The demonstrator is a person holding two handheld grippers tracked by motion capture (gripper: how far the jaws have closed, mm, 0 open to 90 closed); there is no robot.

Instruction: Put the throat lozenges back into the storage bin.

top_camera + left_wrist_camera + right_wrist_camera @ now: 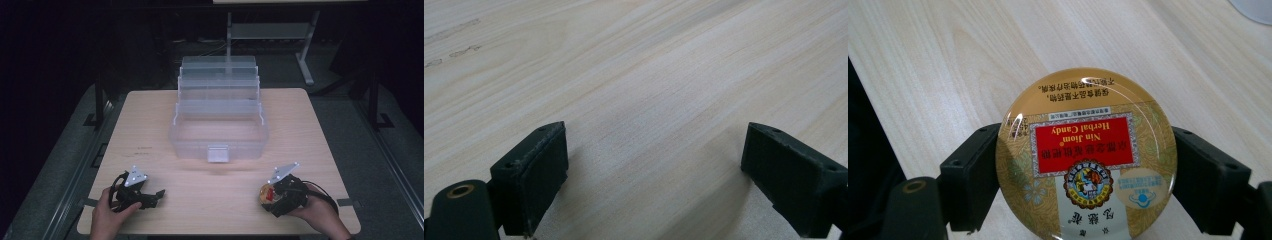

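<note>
Left side first: your left gripper (150, 196) rests low on the table (150, 125) at the near left corner. In the left gripper view its jaws stand wide apart with nothing between them, bare wood in the gap. It looks idle for this step.

Centre: the clear plastic box (220, 135) sits mid-table, towards the far side, lid up and tiers stepped back behind the main tub. The tub looks vacant, though the see-through walls make that hard to confirm from the high view. A small latch tab faces you on its near wall.

Right side: your right gripper (272, 195) is at the near right, and its jaws are closed on the round candy tin (1087, 160), one pad pressing each side of the rim. The tin lies flat between the pads, lid facing the camera, its print upside down in the right gripper view.

Step in hand, by my reading: the tin is gripped and waits to be carried. Next move likely calls for a lift clear of the table, then travel left and far to above the open tub.

Hard to make out: whether the tin touches the table. Its near edge is cut off in the right gripper view, and in the high view the gripper body covers much of it.
</note>
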